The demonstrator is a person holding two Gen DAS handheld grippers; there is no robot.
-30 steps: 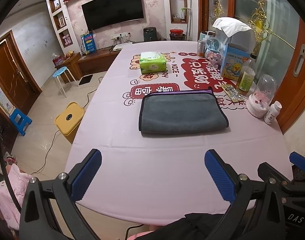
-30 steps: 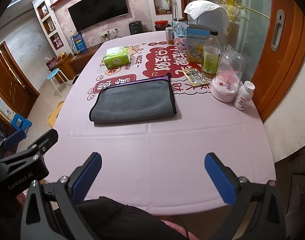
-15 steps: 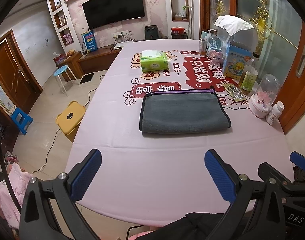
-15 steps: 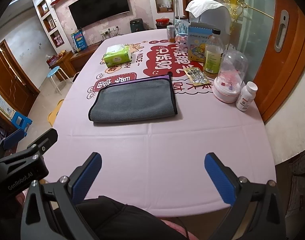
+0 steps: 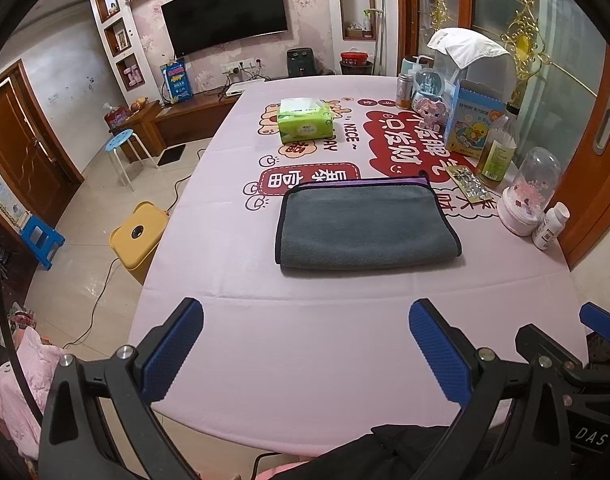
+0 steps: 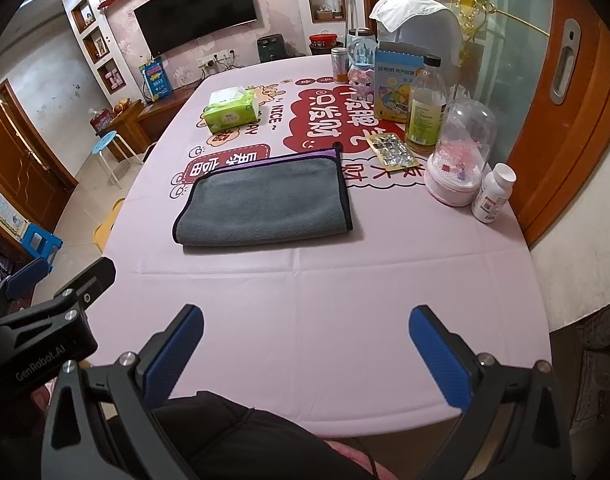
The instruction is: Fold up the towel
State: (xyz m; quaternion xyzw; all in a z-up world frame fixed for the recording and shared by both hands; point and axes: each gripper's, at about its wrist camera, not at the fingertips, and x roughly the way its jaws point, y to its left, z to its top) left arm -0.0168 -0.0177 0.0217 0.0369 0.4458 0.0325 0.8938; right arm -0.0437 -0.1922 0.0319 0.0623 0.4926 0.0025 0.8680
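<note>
A grey towel [image 5: 365,224] with a dark trim and a purple underside lies folded in half on the pink tablecloth [image 5: 305,340], its fold toward me. It also shows in the right wrist view [image 6: 265,204]. My left gripper [image 5: 305,344] is open and empty above the table's near edge, well short of the towel. My right gripper [image 6: 305,348] is open and empty too, also near the front edge. The left gripper's body shows at the left of the right wrist view [image 6: 45,332].
A green tissue pack [image 5: 305,120] sits beyond the towel. Along the right side stand a glass dome [image 6: 461,160], a white pill bottle [image 6: 493,192], a juice bottle [image 6: 425,108], a blister pack [image 6: 389,148] and boxes. A yellow stool [image 5: 139,232] stands on the floor left.
Both grippers drew back slightly toward me, so the towel looks a little farther away. The towel has not moved and both grippers stay open.
</note>
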